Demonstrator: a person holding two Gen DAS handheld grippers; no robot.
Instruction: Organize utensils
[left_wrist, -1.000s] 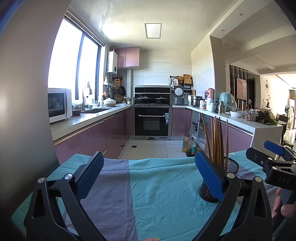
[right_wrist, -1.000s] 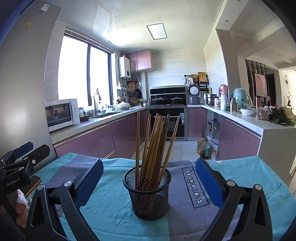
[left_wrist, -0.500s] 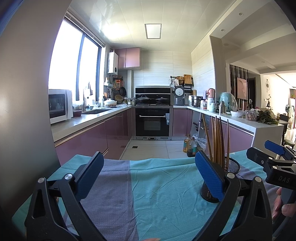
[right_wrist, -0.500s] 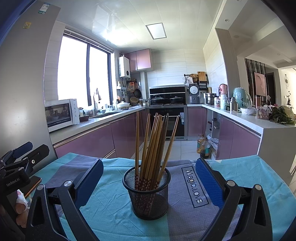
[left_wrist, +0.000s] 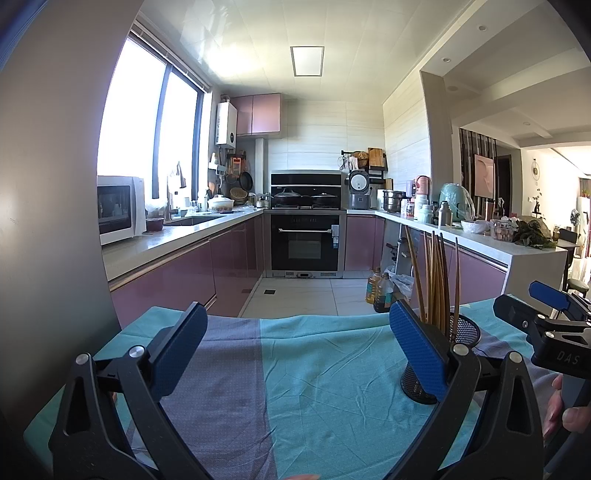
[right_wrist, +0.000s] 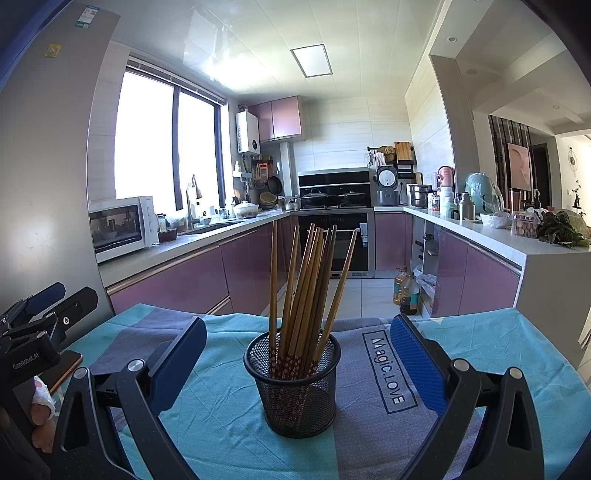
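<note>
A black mesh cup (right_wrist: 295, 384) stands on the teal and grey cloth (right_wrist: 207, 417) and holds several brown chopsticks (right_wrist: 308, 280) upright. My right gripper (right_wrist: 295, 350) is open and empty, its blue pads wide on either side of the cup, a little nearer than it. My left gripper (left_wrist: 295, 347) is open and empty over bare cloth (left_wrist: 325, 387). The cup (left_wrist: 460, 332) with chopsticks (left_wrist: 436, 277) shows behind its right finger (left_wrist: 417, 350). The right gripper's body (left_wrist: 554, 332) shows at the far right of the left wrist view.
A phone-like flat object (right_wrist: 64, 367) lies at the cloth's left edge beside the left gripper's body (right_wrist: 33, 332). Beyond the table are purple kitchen cabinets (right_wrist: 192, 280), an oven (left_wrist: 306, 243) and oil bottles (right_wrist: 404, 290) on the floor. A grey wall (left_wrist: 48, 221) stands close on the left.
Both views have shifted very slightly. The cup and chopsticks have not moved and both grippers stay open.
</note>
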